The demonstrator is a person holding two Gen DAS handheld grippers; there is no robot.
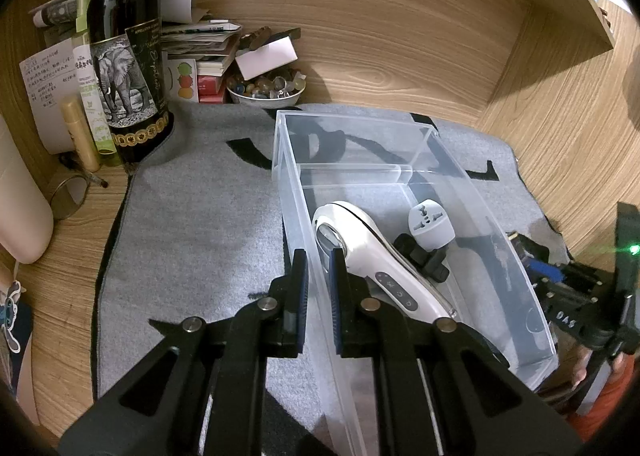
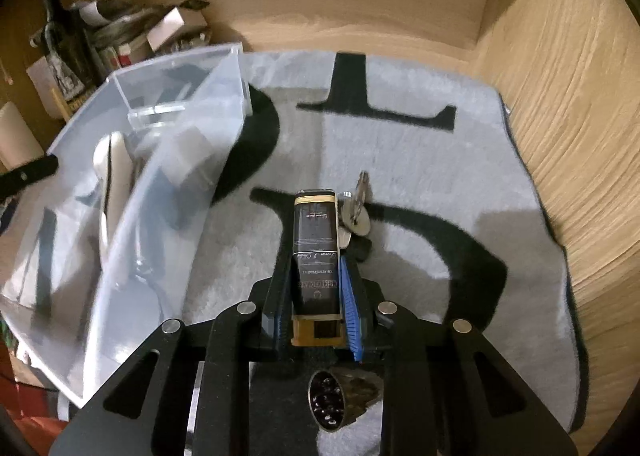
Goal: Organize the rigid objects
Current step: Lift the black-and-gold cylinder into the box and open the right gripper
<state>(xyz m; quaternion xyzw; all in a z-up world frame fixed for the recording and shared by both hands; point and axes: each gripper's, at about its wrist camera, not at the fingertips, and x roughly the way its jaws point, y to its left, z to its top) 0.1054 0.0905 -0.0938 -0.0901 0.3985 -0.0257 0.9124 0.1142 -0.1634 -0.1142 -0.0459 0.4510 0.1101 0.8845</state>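
I'm clamping the left gripper [image 1: 319, 276] on the near-left wall of the clear bin [image 1: 532, 288], jaws nearly together with only that thin plastic between them; just right of the jaws, inside the bin, the white handheld device [image 1: 368, 256] and the grey plug adapter [image 1: 428, 222] are lying. I'm pinching the right gripper [image 2: 316, 276] narrowly on the black-and-gold tin [image 2: 314, 252], pads pressing both its long sides, on the grey mat [image 2: 460, 184]; only this view is showing the keys [image 2: 356, 212] touching the tin's right; only the left view is showing the wine bottle [image 1: 128, 68].
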